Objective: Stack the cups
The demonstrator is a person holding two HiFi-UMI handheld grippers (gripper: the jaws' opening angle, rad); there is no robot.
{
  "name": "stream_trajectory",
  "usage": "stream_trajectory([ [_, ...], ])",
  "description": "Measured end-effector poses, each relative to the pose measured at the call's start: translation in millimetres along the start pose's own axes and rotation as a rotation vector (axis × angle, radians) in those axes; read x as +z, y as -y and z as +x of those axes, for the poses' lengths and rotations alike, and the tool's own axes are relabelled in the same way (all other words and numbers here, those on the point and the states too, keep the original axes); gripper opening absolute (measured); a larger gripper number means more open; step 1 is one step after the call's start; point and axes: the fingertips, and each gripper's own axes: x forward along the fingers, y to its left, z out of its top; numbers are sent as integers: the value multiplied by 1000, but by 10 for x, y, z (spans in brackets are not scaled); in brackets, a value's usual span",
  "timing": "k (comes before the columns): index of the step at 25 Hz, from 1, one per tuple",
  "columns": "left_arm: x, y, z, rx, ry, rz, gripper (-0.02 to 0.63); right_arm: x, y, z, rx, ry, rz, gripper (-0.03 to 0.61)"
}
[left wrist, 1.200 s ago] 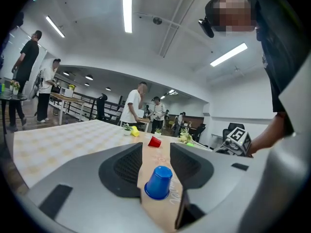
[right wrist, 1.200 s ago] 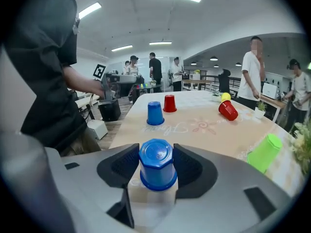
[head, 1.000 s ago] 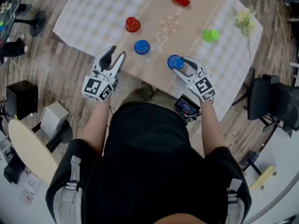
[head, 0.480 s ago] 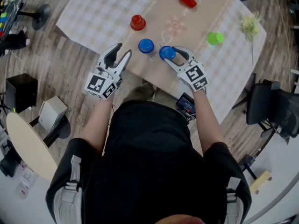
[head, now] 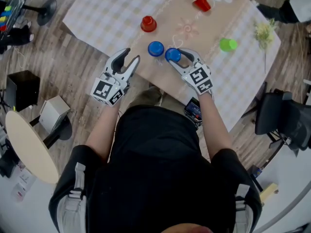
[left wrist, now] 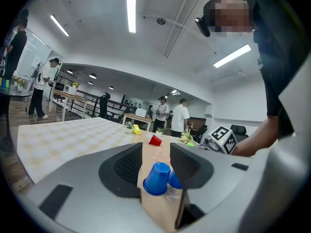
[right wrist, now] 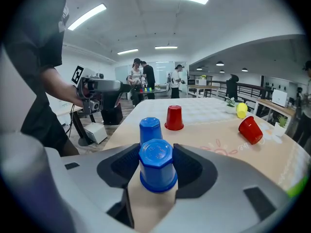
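Shirt: black shirt (head: 155, 164) with short sleeves; forearms bare.
Straps: pale grey straps (head: 73, 203) with buckles, one on each shoulder of the shirt.
Left gripper: left gripper (head: 130, 57), light grey moulded shell, beyond the shirt's left sleeve.
Right gripper: right gripper (head: 174, 56), same grey shell, beyond the shirt's right sleeve.
Fingers: fingers (left wrist: 127, 165) broad and curved, with black ribbed pads inside.
Marker cubes: white marker cubes (head: 106, 91) with black square patterns, at each gripper's end nearer the shirt.

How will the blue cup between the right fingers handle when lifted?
The cup looks like thin plastic: probably light, and may flex if squeezed hard. Upside down, wide rim lowest, it should stand steadily.
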Motion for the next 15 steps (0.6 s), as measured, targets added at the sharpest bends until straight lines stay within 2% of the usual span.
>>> stream_trajectory([
  [9,-46,-46,23,10,4,-11,161,27,27,18,26,15,28,250],
  [12,-47,-62,57,11,5,-19,161,235,117,-148,16,104,61,262],
  [15,-61,-79,94,10,3,-26,161,526,378,-433,-43,219,89,262],
])
